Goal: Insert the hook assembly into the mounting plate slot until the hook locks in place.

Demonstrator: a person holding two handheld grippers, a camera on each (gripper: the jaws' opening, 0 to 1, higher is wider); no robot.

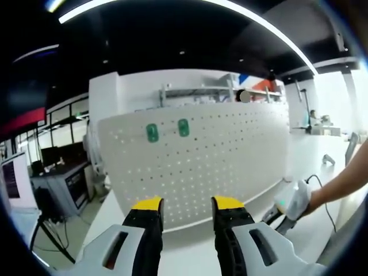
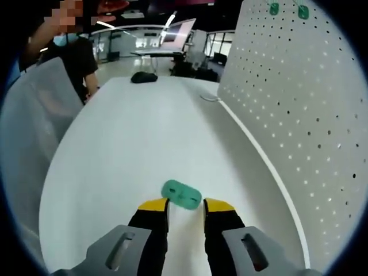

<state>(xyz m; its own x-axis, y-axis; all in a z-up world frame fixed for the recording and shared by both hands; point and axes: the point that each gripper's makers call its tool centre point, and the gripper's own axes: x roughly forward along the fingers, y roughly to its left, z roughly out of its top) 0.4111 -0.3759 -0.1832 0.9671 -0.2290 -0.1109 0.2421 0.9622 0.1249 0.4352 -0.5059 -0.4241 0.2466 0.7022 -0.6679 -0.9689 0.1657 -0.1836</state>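
A white pegboard mounting plate (image 1: 207,155) stands upright on the table, with two green hooks (image 1: 152,133) (image 1: 183,127) hung near its top left. My left gripper (image 1: 187,205) faces it, open, nothing between its yellow-tipped jaws. In the right gripper view the same pegboard (image 2: 293,98) rises on the right, its two green hooks (image 2: 274,8) (image 2: 303,12) at the top. A third green hook (image 2: 181,194) lies flat on the white table (image 2: 132,144), just ahead of my right gripper (image 2: 185,207), which is open with its tips on either side of the hook's near end.
A gloved hand (image 1: 296,201) holding the other gripper comes in from the right of the left gripper view. A person in dark clothes (image 2: 72,57) stands at the table's far left, by a white chair back (image 2: 34,121). A black object (image 2: 144,77) and a cable (image 2: 210,98) lie far off.
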